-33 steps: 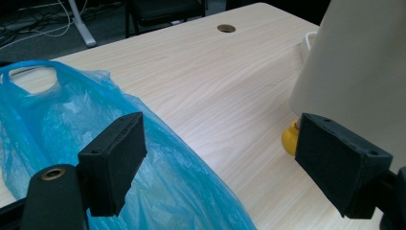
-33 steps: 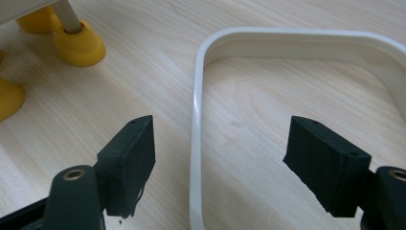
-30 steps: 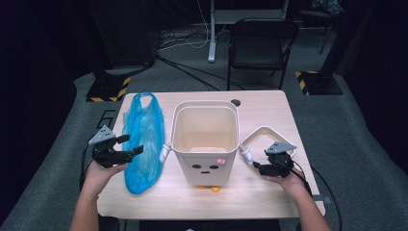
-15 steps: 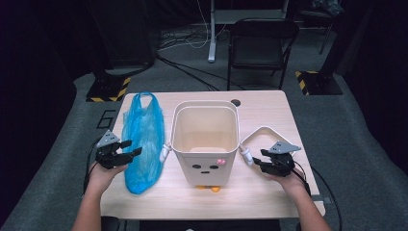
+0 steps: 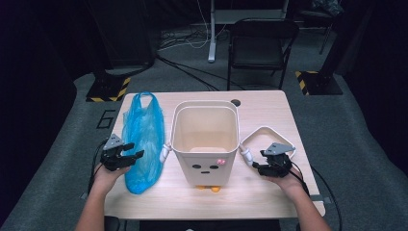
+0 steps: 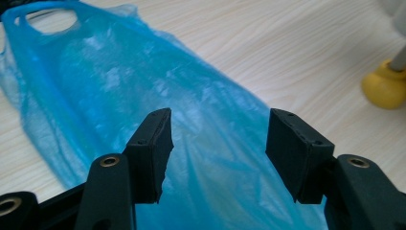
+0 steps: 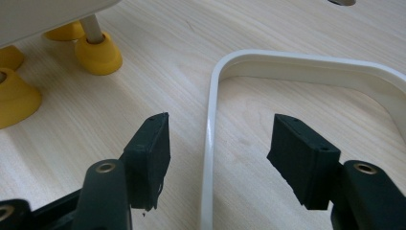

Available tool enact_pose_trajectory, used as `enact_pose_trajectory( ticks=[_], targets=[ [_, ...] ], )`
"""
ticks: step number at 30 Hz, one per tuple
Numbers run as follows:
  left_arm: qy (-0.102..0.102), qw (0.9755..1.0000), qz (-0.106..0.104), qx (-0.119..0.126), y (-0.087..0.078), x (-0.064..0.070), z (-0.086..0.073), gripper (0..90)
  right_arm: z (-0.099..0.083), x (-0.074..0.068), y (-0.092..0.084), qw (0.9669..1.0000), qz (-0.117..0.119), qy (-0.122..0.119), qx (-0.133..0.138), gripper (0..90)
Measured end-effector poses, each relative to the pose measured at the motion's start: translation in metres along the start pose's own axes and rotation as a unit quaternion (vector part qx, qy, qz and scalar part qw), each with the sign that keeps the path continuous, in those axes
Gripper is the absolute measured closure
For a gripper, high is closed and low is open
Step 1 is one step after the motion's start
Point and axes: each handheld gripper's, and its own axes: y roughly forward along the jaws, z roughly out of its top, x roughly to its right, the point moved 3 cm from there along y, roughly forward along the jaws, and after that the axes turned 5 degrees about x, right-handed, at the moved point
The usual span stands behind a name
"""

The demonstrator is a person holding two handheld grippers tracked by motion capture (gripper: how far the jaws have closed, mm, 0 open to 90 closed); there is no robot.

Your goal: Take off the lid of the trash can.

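Observation:
A blue plastic bag [image 5: 143, 137] lies flat on the wooden table [image 5: 269, 108], left of a cream bin [image 5: 205, 144] with a face and yellow feet [image 7: 98, 52]. My left gripper [image 5: 133, 150] hangs low over the bag's near part [image 6: 191, 120]. Its jaws have just been closing but stand open, with the bag beneath the gap and untouched. A white ring frame [image 5: 262, 129] lies right of the bin. My right gripper [image 7: 220, 122] straddles the left rim of the ring [image 7: 209, 143]. Its jaws have just been opening, and the pads are clear of the rim.
The bin has small white arms on each side [image 5: 165, 151], close to both grippers. One yellow foot [image 6: 385, 88] stands right of the bag. A black chair [image 5: 262, 43] and cables sit on the floor beyond the table's far edge.
My left hand has sunk toward the bag and its jaws have narrowed. The right hand has stayed by the ring.

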Motion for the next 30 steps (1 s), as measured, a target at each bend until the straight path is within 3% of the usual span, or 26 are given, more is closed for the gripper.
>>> enact_pose_trajectory(
  ticks=[3,5,9,13,16,19,24,25,30],
  targets=[
    [-0.012,0.9999,0.003,0.01,0.0,-0.004,-0.003,41.5,-0.001,0.001,0.001,1.0,0.003,0.006,-0.002,37.8],
    [-0.02,0.9998,-0.007,0.007,-0.001,-0.007,-0.006,41.7,-0.001,0.002,0.001,1.0,0.002,0.007,-0.002,38.1],
    [-0.025,0.9996,0.002,-0.012,0.0,-0.014,-0.013,33.3,-0.001,0.003,0.0,0.9999,-0.005,0.009,0.003,38.6],
    [-0.069,0.9971,0.021,-0.027,0.001,-0.028,-0.02,26.7,0.0,0.005,-0.002,0.9997,-0.013,0.017,0.011,41.1],
    [-0.088,0.9952,0.032,-0.028,0.001,-0.035,-0.024,25.0,0.0,0.006,-0.003,0.9996,-0.015,0.019,0.012,41.1],
    [-0.094,0.994,0.046,-0.03,0.002,-0.04,-0.028,24.0,0.0,0.006,-0.002,0.9996,-0.016,0.021,0.012,41.2],
    [-0.099,0.9933,0.046,-0.037,0.008,-0.041,-0.033,26.1,-0.001,0.006,-0.002,0.9998,-0.01,0.017,0.01,42.1],
    [-0.097,0.9935,0.044,-0.041,0.009,-0.041,-0.035,31.8,-0.001,0.006,-0.003,0.9998,-0.013,0.013,0.011,42.6],
    [-0.093,0.993,0.036,-0.064,0.018,-0.038,-0.04,40.2,-0.001,0.006,-0.004,0.9997,-0.018,0.012,0.014,43.0]
  ],
)
